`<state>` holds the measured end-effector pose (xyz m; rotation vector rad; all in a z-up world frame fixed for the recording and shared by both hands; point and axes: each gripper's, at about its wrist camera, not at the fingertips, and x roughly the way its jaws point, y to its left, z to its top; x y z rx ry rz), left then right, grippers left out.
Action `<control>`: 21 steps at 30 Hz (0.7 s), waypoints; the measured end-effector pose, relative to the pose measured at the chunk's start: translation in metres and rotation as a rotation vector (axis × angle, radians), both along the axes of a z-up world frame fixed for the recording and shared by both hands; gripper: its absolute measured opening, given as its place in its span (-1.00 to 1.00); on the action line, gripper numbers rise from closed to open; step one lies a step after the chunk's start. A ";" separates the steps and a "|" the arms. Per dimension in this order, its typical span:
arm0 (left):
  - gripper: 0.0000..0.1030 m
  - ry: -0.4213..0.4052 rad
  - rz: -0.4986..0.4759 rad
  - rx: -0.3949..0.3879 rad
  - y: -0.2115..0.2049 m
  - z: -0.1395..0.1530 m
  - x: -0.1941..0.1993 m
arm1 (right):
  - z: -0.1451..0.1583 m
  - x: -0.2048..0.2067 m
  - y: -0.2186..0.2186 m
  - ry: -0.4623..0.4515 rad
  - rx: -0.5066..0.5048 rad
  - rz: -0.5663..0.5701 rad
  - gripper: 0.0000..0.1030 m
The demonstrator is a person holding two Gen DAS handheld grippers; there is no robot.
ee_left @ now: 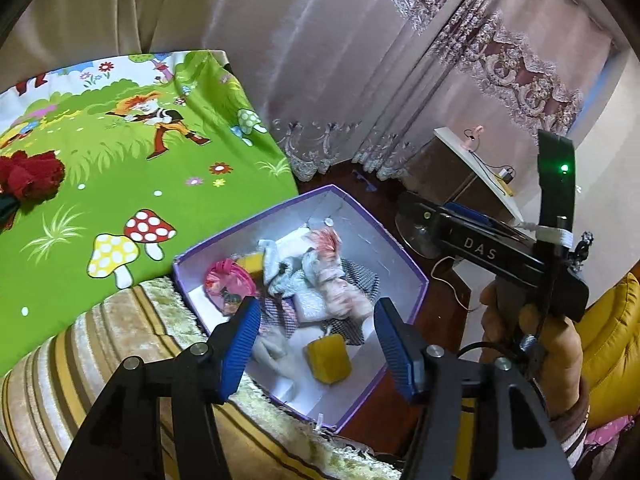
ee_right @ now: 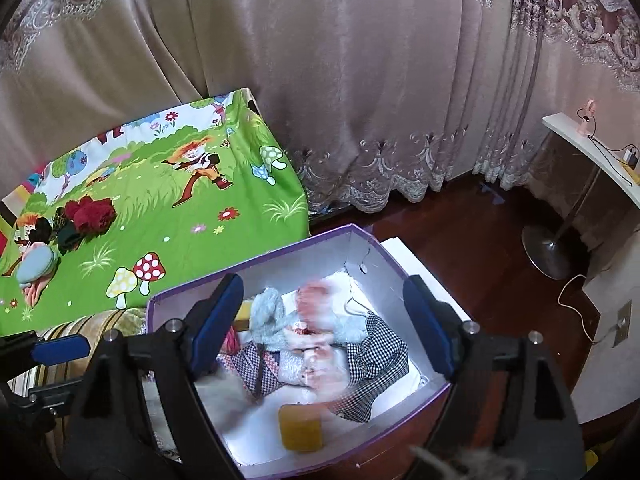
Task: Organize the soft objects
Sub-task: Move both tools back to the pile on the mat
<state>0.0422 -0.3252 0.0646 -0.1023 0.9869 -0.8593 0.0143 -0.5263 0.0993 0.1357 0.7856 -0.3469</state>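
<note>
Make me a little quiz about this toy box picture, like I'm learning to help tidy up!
1. True or false: the yellow block lies inside the purple box.
2. Where is the red fluffy thing: A) in the box, B) on the green cartoon sheet, C) on the floor?
3. Fill in: the left hand-held gripper and the right hand-held gripper both hang over the box with jaws ____ and nothing between them.

Key: 1 true. 2 B. 3 open.
</note>
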 end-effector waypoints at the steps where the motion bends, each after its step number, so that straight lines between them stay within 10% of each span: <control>1: 0.17 -0.004 0.008 0.003 0.003 0.001 0.001 | 0.001 0.000 0.002 -0.003 -0.001 0.001 0.64; 21: 0.63 -0.225 0.320 0.124 0.117 0.032 0.032 | 0.035 0.030 0.105 -0.150 -0.106 0.200 0.99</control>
